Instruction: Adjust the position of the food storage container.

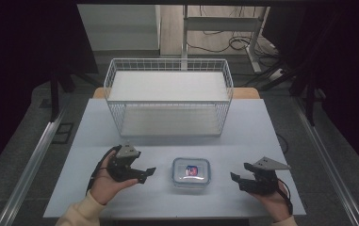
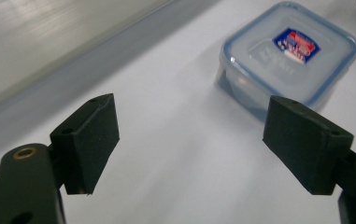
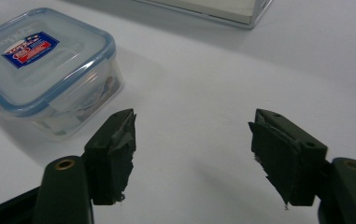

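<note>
A: Start at the nine o'clock side of the white table (image 1: 243, 141). What's there?

B: The left gripper (image 1: 145, 173), held in the person's left hand (image 1: 105, 181) and aimed toward three o'clock. Its jaws stand wide apart with nothing between them. In the left gripper view the black pads (image 2: 88, 140) frame bare tabletop, and the box sits beyond them at about one o'clock.

A: And at the middle?

B: A square clear plastic food container (image 1: 191, 172) with a blue-rimmed snap lid and a red-and-blue label (image 1: 192, 170) on top. It rests flat near the six o'clock edge of the table, between the two grippers and touching neither.

A: The three o'clock side?

B: The right gripper (image 1: 241, 173) in the right hand (image 1: 276, 202), pointing toward nine o'clock, jaws also spread and empty. In the right gripper view its pads (image 3: 112, 154) look worn and ragged.

A: Anything farther back?

B: A white wire basket (image 1: 167, 96) at twelve o'clock, well apart from the container.
</note>
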Demonstrator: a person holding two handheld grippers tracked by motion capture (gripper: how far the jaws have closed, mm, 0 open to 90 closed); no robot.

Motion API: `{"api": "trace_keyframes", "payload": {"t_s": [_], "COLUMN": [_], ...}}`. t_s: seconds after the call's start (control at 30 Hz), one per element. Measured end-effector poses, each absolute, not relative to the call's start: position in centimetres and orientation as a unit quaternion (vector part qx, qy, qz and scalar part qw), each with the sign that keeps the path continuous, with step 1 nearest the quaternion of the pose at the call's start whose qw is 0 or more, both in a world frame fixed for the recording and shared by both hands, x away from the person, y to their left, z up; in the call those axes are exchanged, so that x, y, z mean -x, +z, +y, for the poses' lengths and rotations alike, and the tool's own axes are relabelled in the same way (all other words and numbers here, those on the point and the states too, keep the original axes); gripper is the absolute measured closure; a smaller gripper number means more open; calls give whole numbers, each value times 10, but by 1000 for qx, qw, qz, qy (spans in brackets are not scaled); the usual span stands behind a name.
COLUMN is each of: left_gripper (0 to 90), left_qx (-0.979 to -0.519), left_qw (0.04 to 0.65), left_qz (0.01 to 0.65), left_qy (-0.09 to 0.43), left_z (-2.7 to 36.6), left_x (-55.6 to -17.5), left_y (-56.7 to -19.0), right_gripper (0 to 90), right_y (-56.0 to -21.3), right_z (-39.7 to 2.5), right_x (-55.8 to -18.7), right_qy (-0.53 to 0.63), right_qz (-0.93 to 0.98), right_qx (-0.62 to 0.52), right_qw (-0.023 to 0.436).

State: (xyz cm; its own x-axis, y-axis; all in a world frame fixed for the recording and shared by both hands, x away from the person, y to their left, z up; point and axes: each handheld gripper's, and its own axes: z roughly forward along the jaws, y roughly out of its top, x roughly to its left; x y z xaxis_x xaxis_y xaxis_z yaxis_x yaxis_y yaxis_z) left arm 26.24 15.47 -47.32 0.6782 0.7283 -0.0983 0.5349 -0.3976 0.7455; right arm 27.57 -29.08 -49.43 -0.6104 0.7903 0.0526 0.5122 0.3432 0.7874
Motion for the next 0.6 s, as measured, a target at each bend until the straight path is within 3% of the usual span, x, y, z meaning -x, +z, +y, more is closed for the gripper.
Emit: {"api": "trace_keyframes", "payload": {"t_s": [0.13, 0.17, 0.2, 0.33, 0.43, 0.6], "left_gripper": [182, 182, 182, 184, 186, 186], "left_qx": [-827, -828, -828, -834, -838, -839], "left_qw": [392, 393, 392, 384, 379, 378], "left_qz": [378, 376, 375, 373, 371, 374], "left_qy": [137, 137, 137, 129, 123, 119], "left_z": [159, 160, 159, 157, 156, 156], "left_x": [-252, -251, -250, -250, -251, -251], "left_y": [-473, -474, -475, -483, -488, -491], "right_gripper": [419, 493, 493, 746, 889, 895], "right_y": [-494, -493, -493, -490, -492, -494], "right_z": [-292, -292, -292, -289, -283, -261], "right_x": [-276, -277, -277, -280, -282, -293], "right_qy": [406, 403, 403, 391, 378, 349], "right_qz": [807, 811, 811, 830, 846, 870], "right_qx": [-398, -394, -394, -376, -358, -329], "right_qw": [159, 154, 154, 134, 119, 111]}}
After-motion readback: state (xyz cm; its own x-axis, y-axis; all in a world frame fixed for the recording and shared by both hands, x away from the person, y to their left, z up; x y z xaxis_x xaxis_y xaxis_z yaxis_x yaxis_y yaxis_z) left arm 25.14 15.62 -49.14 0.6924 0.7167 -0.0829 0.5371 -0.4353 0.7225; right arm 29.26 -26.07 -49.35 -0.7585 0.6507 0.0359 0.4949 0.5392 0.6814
